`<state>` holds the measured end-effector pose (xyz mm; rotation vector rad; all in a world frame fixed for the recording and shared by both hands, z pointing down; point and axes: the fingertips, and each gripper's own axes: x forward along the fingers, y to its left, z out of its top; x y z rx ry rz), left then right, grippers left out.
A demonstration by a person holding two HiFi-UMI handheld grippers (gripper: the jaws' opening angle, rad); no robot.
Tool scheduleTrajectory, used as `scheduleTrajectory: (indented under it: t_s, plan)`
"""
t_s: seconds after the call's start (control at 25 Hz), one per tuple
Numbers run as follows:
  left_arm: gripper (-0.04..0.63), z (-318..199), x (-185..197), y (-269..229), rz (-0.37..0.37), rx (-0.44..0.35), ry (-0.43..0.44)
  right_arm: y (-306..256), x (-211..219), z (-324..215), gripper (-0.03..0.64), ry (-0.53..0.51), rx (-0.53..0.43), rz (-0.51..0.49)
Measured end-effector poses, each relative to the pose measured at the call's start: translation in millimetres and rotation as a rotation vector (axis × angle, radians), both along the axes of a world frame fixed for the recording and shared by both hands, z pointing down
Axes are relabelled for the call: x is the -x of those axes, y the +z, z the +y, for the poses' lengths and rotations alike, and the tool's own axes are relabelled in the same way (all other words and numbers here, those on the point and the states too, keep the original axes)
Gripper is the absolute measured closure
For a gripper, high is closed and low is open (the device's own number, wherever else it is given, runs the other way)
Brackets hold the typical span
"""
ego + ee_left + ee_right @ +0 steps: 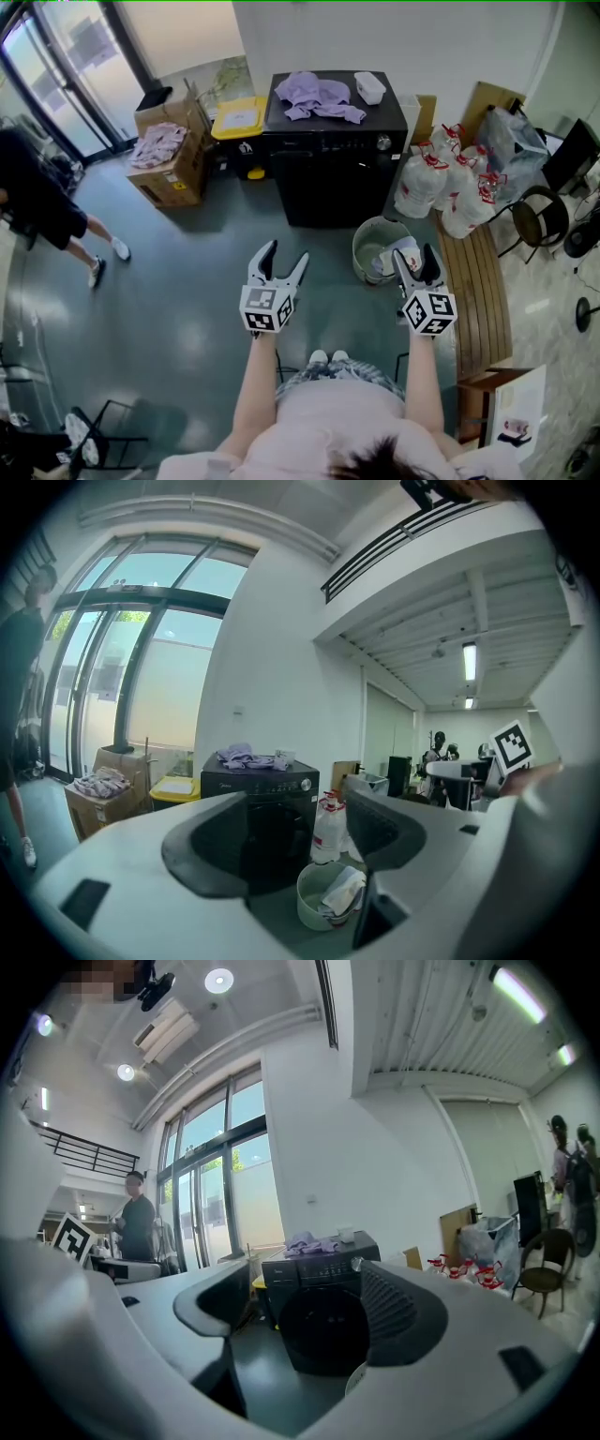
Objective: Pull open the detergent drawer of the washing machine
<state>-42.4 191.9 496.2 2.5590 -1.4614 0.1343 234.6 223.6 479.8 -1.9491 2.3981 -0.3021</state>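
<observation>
A black front-loading washing machine stands against the far wall, some way ahead of me. Its control strip has a round knob at the right, and nothing stands out from the strip. The left gripper is open and empty, held in the air well short of the machine. At the same height, the right gripper is also open and empty. The left gripper view frames the machine between that gripper's spread jaws. In the right gripper view the machine likewise shows between the open gripper's jaws.
Purple clothes and a white tub lie on the machine. A pale bucket with a cloth stands at its front right. White bottles, a wooden bench and a chair are at the right. Cardboard boxes and a person are at the left.
</observation>
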Motion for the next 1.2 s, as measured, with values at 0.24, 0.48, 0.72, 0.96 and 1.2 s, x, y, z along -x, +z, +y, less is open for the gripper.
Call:
scheduleTrajectory:
  t_s: [0.24,0.48,0.72,0.96,1.2]
  plan:
    - [0.238,-7,12,-4,0.015,-0.022,-0.018,-1,10,-9,0.176,0.001,-0.007,-0.029]
    - [0.235,-15,25,1,-0.004,-0.029,-0.013,3,27,-15,0.173,0.000,-0.009,-0.013]
    - [0.235,-21,25,9,-0.027,-0.027,0.006,8,31,-18,0.173,0.007,-0.010,-0.015]
    - [0.235,-39,25,10,-0.028,-0.029,0.015,13,33,-34,0.173,0.009,-0.005,-0.015]
    - [0.235,-72,26,18,-0.033,-0.031,0.008,18,35,-67,0.173,0.004,-0.013,-0.016]
